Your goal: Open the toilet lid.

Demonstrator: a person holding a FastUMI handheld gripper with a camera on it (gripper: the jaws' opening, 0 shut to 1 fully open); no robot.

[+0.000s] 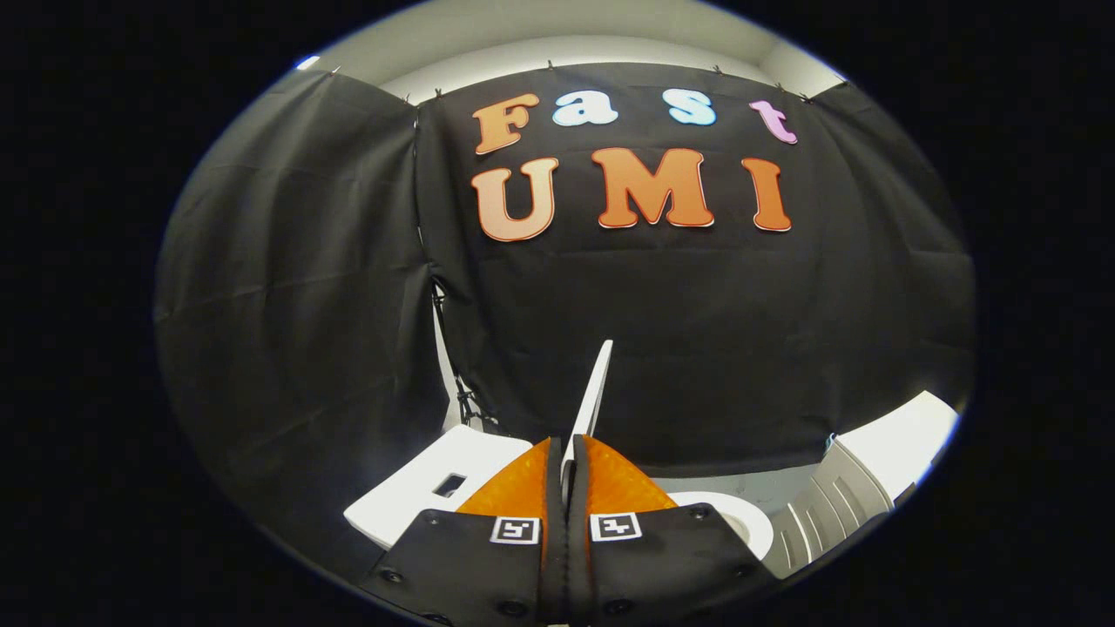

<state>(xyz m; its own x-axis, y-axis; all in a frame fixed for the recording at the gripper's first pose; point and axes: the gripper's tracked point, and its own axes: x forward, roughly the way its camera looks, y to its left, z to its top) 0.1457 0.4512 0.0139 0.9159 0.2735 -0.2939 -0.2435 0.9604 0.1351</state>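
The white toilet lid [595, 389] shows edge-on as a thin slab that rises steeply from between my fingers. My gripper [567, 457] is shut on the lid's lower edge, with both fingers pressed against its two faces. Just left of the fingers lies the white toilet tank top [416, 489] with a small rectangular button. Right of the fingers, part of the white seat and bowl [739, 521] shows beneath the raised lid.
A white ribbed object [823, 512] and a white flat surface [906, 433] stand to the right of the bowl. Black cloth walls close the booth behind and to the left. A pale floor strip [740, 482] runs behind the bowl.
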